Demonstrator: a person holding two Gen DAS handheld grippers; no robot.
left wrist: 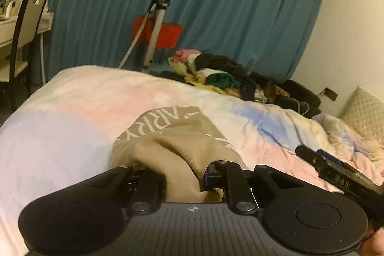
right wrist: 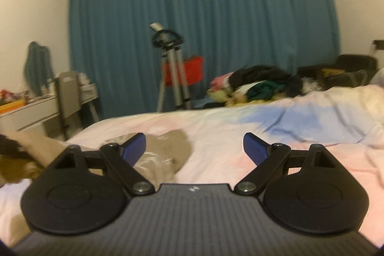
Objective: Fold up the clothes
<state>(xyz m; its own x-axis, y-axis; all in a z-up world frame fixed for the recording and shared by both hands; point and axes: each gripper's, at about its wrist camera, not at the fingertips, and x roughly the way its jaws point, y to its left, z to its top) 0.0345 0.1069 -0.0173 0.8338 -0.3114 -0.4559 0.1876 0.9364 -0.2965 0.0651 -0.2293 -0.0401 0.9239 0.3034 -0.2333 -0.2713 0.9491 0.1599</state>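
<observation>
Left wrist | left hand-held gripper [left wrist: 182,174] pinching soft tan garment [left wrist: 168,136] | right hand-held gripper [right wrist: 194,148] spread, empty

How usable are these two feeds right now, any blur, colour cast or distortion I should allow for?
Left wrist view: dim, warm indoor light; the left claw and tan garment read fairly sharp, though the lettering is only partly legible; the teal curtain bows from fisheye. Right wrist view: motion smear softens the clothes pile and tripod; the right claw stays clear, and dark vignetting clips the corners.
</observation>
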